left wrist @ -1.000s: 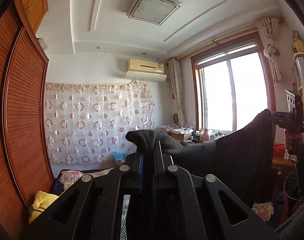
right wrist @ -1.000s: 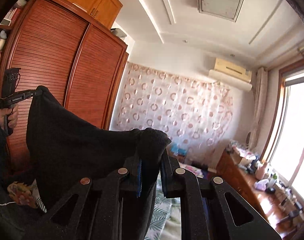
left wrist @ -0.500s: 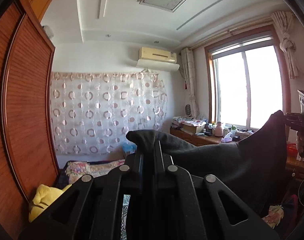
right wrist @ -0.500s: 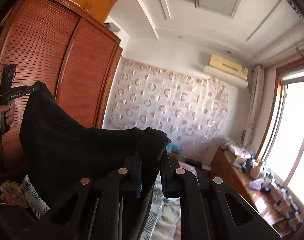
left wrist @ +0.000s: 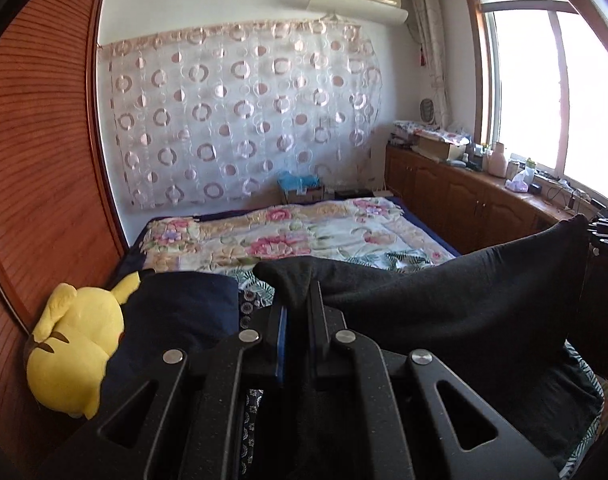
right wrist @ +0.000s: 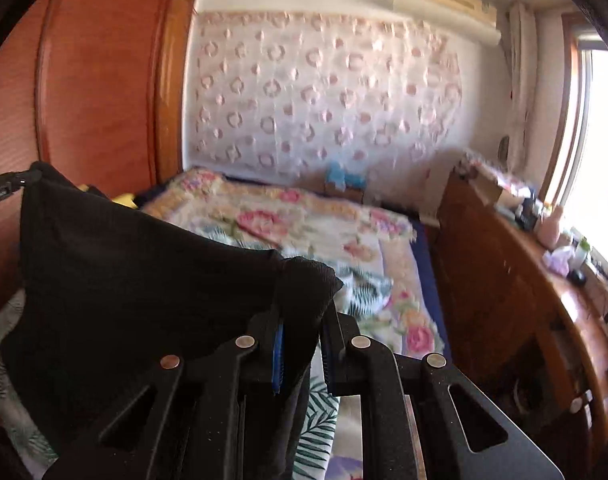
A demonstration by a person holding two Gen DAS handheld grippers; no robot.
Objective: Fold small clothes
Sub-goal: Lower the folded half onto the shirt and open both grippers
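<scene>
A yellow plush toy is lying left of the fingers, a floral bedspread is stretching ahead, and what looks like a tissue bag is sitting far right.

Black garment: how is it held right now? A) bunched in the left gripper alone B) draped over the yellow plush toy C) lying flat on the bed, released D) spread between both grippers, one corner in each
D: the left gripper and right gripper each pinch a corner of the black garment, which spans between them above the bed.
</scene>
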